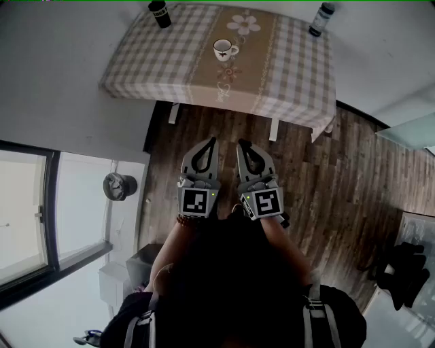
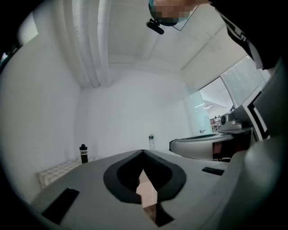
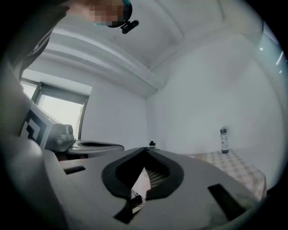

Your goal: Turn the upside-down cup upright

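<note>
A white cup [image 1: 225, 49] with its handle to the right stands on the brown centre strip of the checked tablecloth [image 1: 156, 54]. From this far I cannot tell which way up it is. My left gripper [image 1: 211, 139] and right gripper [image 1: 241, 142] are held side by side over the wooden floor, well short of the table. Both are shut with nothing between the jaws. In the left gripper view the shut tips [image 2: 143, 151] point level at the table, and the cup is hidden behind them. The right gripper view shows the same of its tips [image 3: 145, 148].
A black bottle [image 1: 160, 13] stands at the table's far left corner and a dark-capped bottle [image 1: 321, 19] at its far right. A window [image 1: 27, 217] and a round grey object [image 1: 119, 185] are at the left. Dark bags [image 1: 401, 272] lie on the floor at the right.
</note>
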The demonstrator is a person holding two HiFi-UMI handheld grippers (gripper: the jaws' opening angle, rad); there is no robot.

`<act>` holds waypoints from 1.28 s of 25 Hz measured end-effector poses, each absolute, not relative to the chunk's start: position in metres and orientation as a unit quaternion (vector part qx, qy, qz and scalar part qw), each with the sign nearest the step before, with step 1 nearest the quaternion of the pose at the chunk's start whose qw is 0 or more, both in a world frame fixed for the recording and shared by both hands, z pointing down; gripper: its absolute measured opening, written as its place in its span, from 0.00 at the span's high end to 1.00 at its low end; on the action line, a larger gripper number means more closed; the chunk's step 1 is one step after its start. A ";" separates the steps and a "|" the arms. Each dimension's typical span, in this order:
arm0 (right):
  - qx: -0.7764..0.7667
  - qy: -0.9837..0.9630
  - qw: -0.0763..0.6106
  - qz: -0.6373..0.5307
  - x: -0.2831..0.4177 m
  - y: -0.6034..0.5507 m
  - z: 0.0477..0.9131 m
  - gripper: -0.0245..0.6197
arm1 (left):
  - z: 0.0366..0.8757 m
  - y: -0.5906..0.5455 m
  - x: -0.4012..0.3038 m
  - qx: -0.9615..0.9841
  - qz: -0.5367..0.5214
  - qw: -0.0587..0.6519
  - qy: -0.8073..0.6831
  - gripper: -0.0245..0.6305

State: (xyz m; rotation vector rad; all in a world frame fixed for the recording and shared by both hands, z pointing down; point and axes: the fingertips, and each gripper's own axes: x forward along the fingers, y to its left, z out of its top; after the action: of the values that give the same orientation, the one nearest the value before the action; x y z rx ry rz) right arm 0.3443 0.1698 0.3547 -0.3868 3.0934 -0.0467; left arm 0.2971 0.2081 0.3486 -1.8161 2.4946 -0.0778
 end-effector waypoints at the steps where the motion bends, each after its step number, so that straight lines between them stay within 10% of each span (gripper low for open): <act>1: -0.121 0.992 0.016 -0.017 0.331 0.167 0.354 0.96 | 0.351 0.206 0.284 -0.589 -0.025 0.027 0.807 0.96; 32: -0.131 0.989 0.004 -0.073 0.056 0.015 0.377 0.96 | 0.439 0.036 0.032 -0.715 -0.086 -0.035 0.693 0.85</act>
State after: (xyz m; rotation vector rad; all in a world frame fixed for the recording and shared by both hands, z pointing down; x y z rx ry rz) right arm 0.0558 0.0146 0.3768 -0.4117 3.0982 -0.2280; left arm 0.0324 0.0357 0.4389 -2.2972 2.2278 -0.2748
